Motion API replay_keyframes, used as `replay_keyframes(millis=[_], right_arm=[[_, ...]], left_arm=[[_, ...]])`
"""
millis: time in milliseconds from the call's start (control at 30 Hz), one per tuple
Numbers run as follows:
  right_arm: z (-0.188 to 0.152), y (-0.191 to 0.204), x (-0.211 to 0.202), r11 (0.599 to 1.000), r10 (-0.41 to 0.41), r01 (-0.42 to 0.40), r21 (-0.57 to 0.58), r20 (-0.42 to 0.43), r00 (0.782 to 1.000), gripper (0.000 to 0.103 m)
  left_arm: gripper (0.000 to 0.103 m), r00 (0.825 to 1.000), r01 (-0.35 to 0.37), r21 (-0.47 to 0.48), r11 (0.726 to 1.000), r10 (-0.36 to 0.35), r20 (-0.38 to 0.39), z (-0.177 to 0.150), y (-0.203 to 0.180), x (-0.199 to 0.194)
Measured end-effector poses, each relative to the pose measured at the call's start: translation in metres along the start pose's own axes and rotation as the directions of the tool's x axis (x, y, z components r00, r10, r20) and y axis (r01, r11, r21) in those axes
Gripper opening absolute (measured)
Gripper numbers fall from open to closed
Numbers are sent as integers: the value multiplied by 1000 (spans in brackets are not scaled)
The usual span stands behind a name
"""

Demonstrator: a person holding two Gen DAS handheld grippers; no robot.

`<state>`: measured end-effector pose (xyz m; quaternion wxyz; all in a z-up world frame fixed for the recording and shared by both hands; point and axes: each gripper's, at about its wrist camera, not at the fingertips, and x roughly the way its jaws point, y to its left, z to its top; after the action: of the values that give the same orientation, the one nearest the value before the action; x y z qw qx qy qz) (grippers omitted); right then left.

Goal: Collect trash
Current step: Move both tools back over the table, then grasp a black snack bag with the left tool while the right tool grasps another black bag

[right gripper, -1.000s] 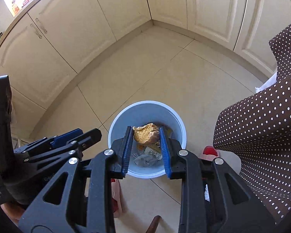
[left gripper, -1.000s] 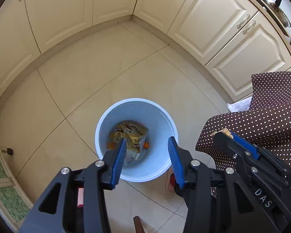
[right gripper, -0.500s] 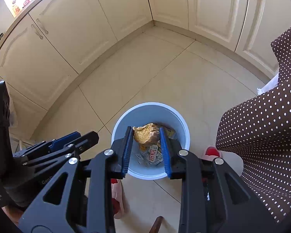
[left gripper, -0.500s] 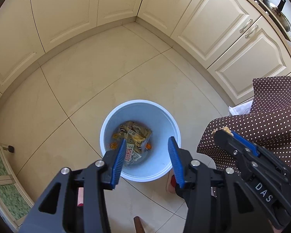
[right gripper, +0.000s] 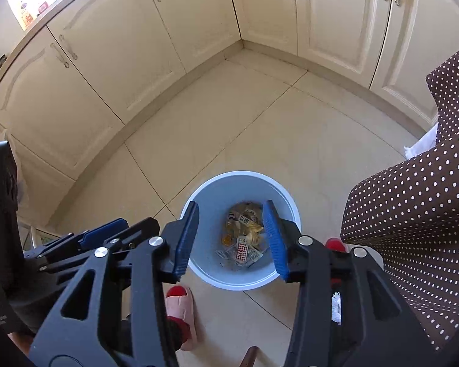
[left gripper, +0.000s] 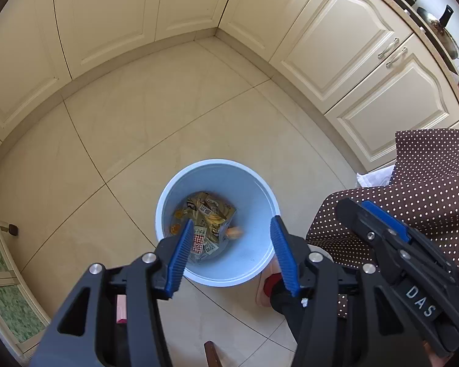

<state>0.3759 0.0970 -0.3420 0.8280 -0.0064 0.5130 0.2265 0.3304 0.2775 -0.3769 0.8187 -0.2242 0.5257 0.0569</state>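
Note:
A light blue trash bin point(left gripper: 254, 253) stands on the beige tiled floor and holds crumpled wrappers and scraps point(left gripper: 209, 214). It also shows in the right wrist view point(right gripper: 199, 263), with the trash point(right gripper: 244, 232) at its bottom. My left gripper point(left gripper: 231, 253) is open and empty above the bin's near rim. My right gripper point(right gripper: 231, 238) is open and empty above the bin. The right gripper also shows at the right of the left wrist view point(left gripper: 382, 223).
Cream kitchen cabinets point(left gripper: 336, 46) line the far walls. A brown polka-dot tablecloth point(right gripper: 413, 214) hangs at the right. Pink and red slippers point(right gripper: 180, 309) are on the floor close to the bin. A green-patterned glass panel point(left gripper: 3, 275) is at the left.
My right gripper opened and the yellow-brown scrap it held dropped into the bin. Both views lifted a little, so the bin looks farther away.

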Motion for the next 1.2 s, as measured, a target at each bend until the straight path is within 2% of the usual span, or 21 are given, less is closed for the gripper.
replay_keyframes(millis=[167, 333, 467, 633, 800, 933, 967, 1033, 1067, 1200], right_arm=[[-1, -3, -18, 1000, -7, 8, -5, 19, 1000, 43], [1, -12, -65, 1000, -22, 23, -15, 83, 996, 43], [0, -32, -128, 999, -35, 37, -10, 173, 984, 44], [-9, -66, -227, 996, -88, 93, 0, 314, 945, 46], [-30, -112, -318, 985, -172, 167, 49, 430, 886, 48], [-59, -172, -386, 961, -278, 236, 147, 491, 826, 51], [-66, -187, -399, 951, -310, 256, 176, 495, 812, 51], [-77, -215, -418, 932, -360, 286, 222, 494, 791, 51], [-82, -231, -425, 922, -385, 299, 247, 490, 782, 52], [-100, -294, -445, 878, -464, 331, 347, 440, 769, 52]], left_arm=[[54, 1000, 5, -12, 1000, -5, 13, -6, -1, -10], [56, 998, 22, 8, 1000, -22, 66, -16, -23, -42], [59, 990, 32, 84, 996, -44, 135, -21, -63, -80], [62, 974, 57, 215, 975, -102, 203, -33, -136, -128], [66, 956, 86, 387, 918, -186, 227, -51, -228, -166], [68, 944, 131, 513, 848, -266, 197, -67, -305, -183], [69, 941, 142, 552, 822, -286, 183, -73, -330, -186], [73, 937, 164, 613, 773, -317, 149, -82, -369, -188], [73, 936, 168, 630, 758, -322, 139, -86, -384, -188], [74, 938, 174, 704, 689, -334, 95, -104, -452, -181]])
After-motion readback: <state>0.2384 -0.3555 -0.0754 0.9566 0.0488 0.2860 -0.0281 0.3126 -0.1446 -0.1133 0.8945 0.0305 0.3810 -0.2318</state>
